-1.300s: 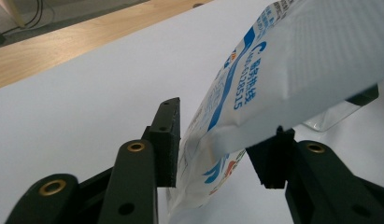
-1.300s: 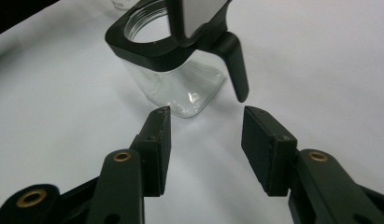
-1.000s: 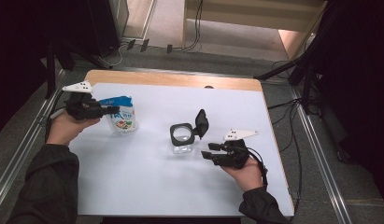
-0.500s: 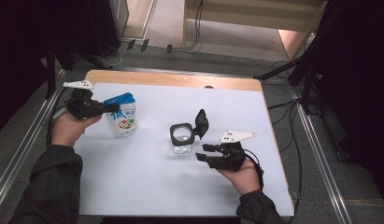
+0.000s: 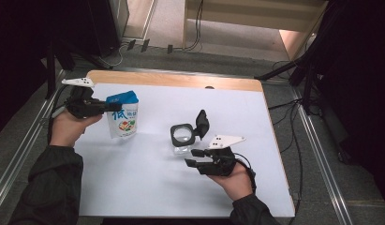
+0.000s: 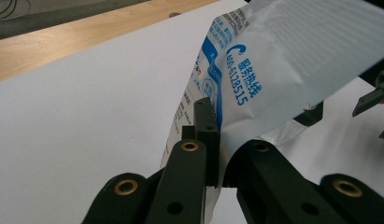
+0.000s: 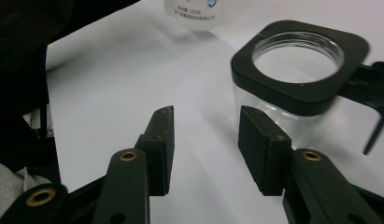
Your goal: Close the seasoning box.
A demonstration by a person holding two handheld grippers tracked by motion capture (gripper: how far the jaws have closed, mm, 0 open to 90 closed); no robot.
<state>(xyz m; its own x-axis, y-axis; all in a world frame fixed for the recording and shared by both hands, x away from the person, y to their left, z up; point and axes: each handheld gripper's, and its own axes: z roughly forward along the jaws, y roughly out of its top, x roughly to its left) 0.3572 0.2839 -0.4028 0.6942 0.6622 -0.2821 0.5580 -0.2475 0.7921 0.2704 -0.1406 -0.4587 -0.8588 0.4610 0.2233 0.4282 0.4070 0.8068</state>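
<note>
Pinching the top seal of the milk pouch, the left gripper is holding its jaws clamped tight on the blue edge; the left gripper view is showing the pads biting the film. Pouch is standing at the left of the white surface, bottom seemingly touching down. Right gripper jaws have just been closing a little, nothing between them, open and sitting just beside the clear jar mid-surface, its black hinged lid flipped up. Judging the step as a pour setup: keeping the pinch high on the seal so the pouch isn't folding, and squaring the right jaws on the jar wall below the black collar before squeezing, steadying the jar.
</note>
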